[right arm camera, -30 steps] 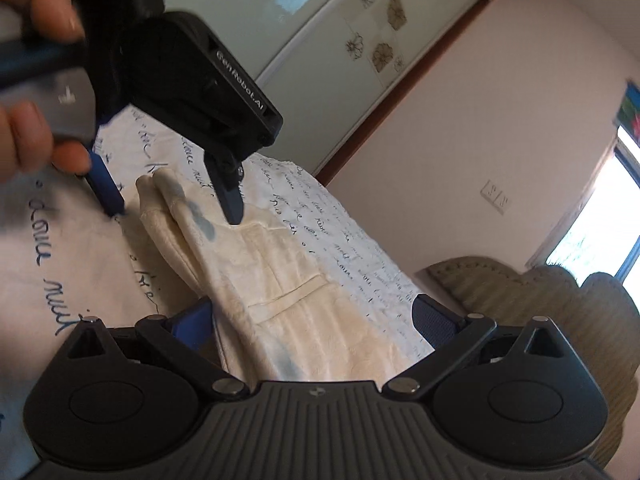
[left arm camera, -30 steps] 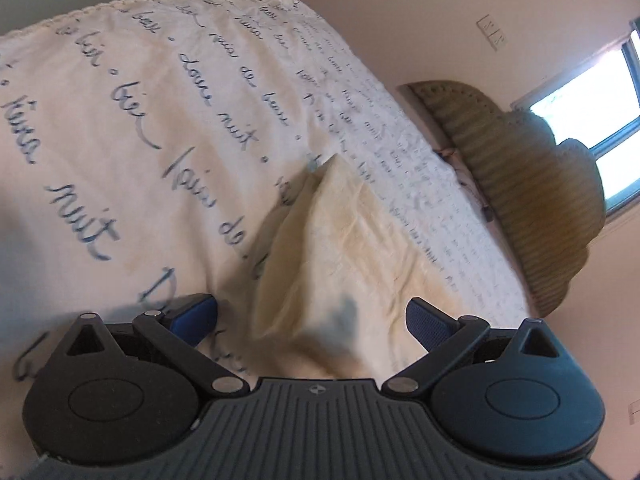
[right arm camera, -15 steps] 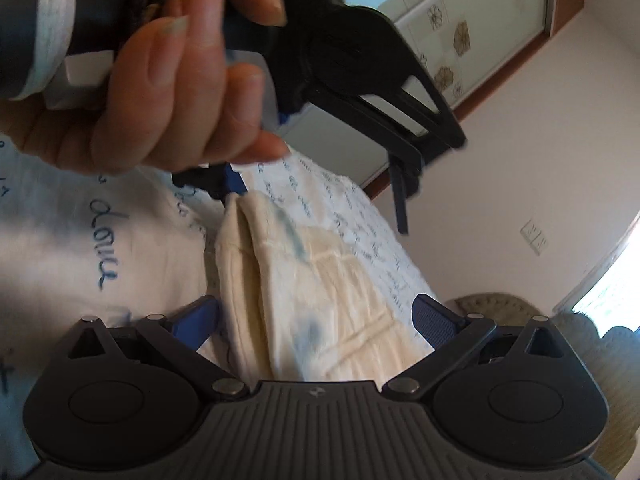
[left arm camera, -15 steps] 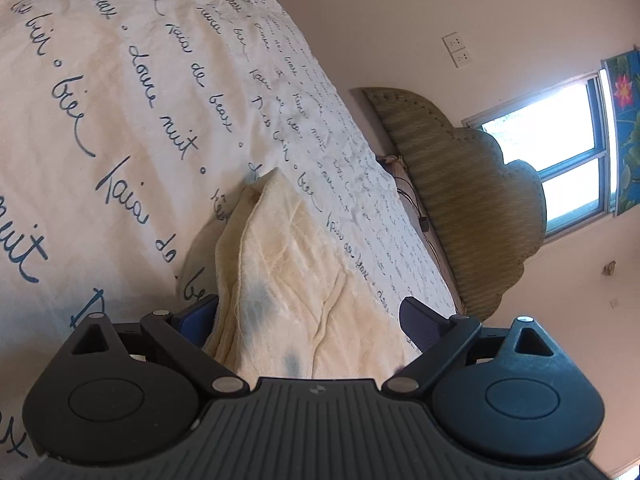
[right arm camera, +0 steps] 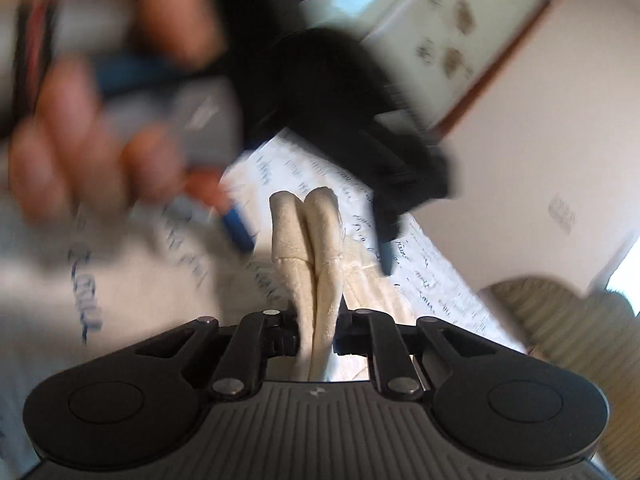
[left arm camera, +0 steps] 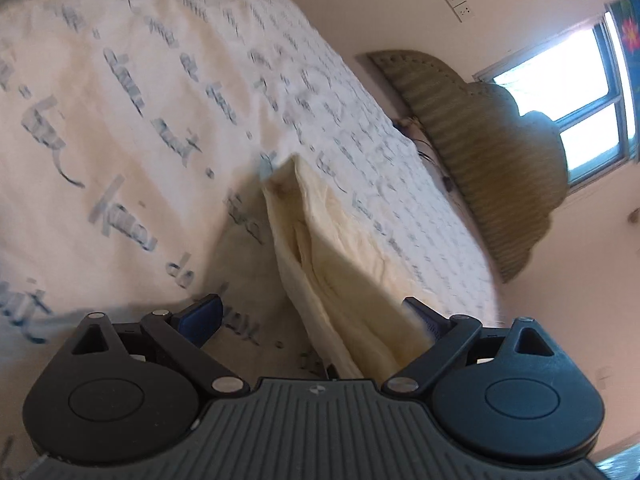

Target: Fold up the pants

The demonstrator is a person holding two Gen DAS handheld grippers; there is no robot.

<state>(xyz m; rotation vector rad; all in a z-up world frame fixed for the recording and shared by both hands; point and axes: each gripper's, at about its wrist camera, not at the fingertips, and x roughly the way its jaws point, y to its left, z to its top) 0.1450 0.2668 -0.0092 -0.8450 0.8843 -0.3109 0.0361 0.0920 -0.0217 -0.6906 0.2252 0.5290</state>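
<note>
The cream pants (left arm camera: pixel 344 264) lie bunched on a white bedspread with blue script (left arm camera: pixel 120 120). In the left wrist view my left gripper (left arm camera: pixel 316 316) is open, its blue-padded fingers (left arm camera: pixel 202 312) spread either side of the cloth, the right pad touching the fold. In the right wrist view my right gripper (right arm camera: pixel 318 336) is shut on a doubled-up fold of the pants (right arm camera: pixel 308 248), which stands up between the jaws. The left gripper (right arm camera: pixel 312 240) shows there too, blurred, open above the cloth, held by a hand (right arm camera: pixel 100 120).
A padded olive headboard (left arm camera: pixel 492 152) stands at the far end of the bed under a bright window (left arm camera: pixel 560 112). A wardrobe with flower decals (right arm camera: pixel 440 20) is behind the bed. Wall sockets (left arm camera: pixel 458 2) sit on the pink wall.
My right gripper has shut on the fold of the pants; it was open. The left gripper has shifted sideways, so the cloth now lies against its right finger.
</note>
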